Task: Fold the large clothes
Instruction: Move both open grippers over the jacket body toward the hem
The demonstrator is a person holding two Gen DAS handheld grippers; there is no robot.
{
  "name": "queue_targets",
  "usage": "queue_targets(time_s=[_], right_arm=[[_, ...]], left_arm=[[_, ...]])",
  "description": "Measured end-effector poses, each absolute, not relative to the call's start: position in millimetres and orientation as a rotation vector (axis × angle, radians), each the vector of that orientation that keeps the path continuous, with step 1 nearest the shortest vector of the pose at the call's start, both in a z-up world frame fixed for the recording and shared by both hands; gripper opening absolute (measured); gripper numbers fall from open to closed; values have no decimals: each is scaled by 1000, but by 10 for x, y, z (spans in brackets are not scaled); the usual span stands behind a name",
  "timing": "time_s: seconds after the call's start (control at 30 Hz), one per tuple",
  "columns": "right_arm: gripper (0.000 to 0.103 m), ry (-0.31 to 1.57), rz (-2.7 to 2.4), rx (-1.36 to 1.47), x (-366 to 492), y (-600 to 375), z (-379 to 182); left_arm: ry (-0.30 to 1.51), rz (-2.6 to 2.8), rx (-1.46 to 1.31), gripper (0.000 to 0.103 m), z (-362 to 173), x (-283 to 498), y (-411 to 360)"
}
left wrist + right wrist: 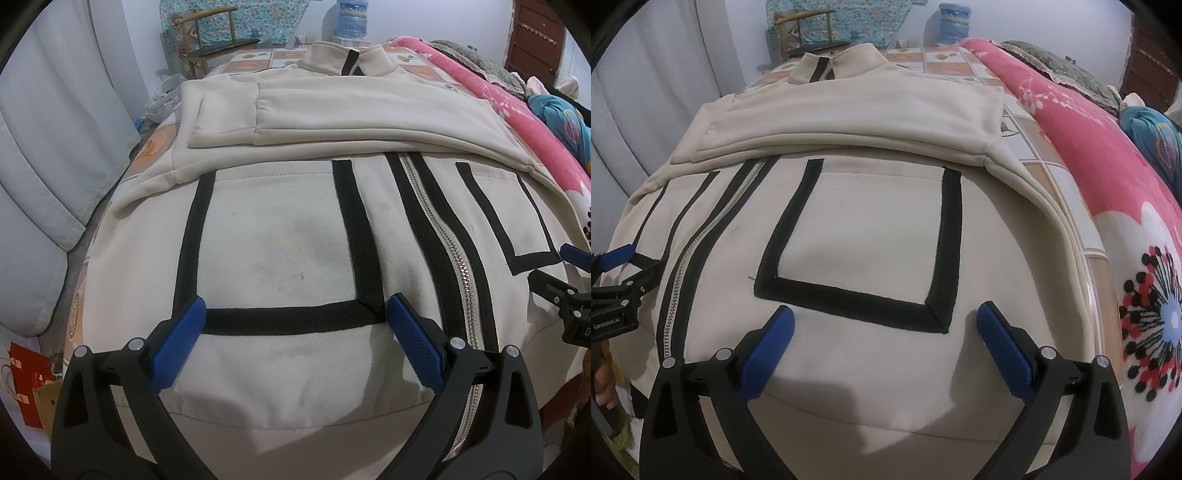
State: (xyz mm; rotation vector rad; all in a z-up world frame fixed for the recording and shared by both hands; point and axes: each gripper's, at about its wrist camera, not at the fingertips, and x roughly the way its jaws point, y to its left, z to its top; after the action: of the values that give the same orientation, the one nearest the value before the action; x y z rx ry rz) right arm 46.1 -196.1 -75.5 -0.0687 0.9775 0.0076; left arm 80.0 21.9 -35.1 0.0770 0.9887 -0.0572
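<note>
Cream jacket [280, 236] spread flat on the bed [1045, 147], front up, sleeves folded across the chest below the collar. Zipper [439, 221] closed down the jacket's middle, a black-trimmed pocket on either side. Left tool [293, 314] over the jacket's hem, jaws wide apart, gripping nothing. Right tool [884, 317] likewise gaping and empty, beside the zipper. Pink floral blanket [1108, 155] past the jacket's edge.

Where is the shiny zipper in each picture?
Left wrist view: the zipper runs down the jacket right of centre, past the left gripper's right finger.
Right wrist view: the zipper runs down the left side.
Shared landmark: the jacket's collar at the top.
</note>
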Motion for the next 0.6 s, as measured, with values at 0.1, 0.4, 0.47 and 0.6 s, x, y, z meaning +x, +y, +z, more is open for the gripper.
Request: queue_targets(time_s=[0.1,0.4,0.47,0.6], right_arm=[[96,975,2,-66,454,-1962,-759],[96,978,-6,-65,447,-1958,-754],[96,983,4,-57,440,-1970,-741],[96,957,31,-30,369,-1985,-652]], left_arm=[[989,-57,77,95,-351,797,219],[991,-56,75,95,-353,805,224],[990,-56,76,95,-353,803,223],[992,-53,76,95,-357,807,229]])
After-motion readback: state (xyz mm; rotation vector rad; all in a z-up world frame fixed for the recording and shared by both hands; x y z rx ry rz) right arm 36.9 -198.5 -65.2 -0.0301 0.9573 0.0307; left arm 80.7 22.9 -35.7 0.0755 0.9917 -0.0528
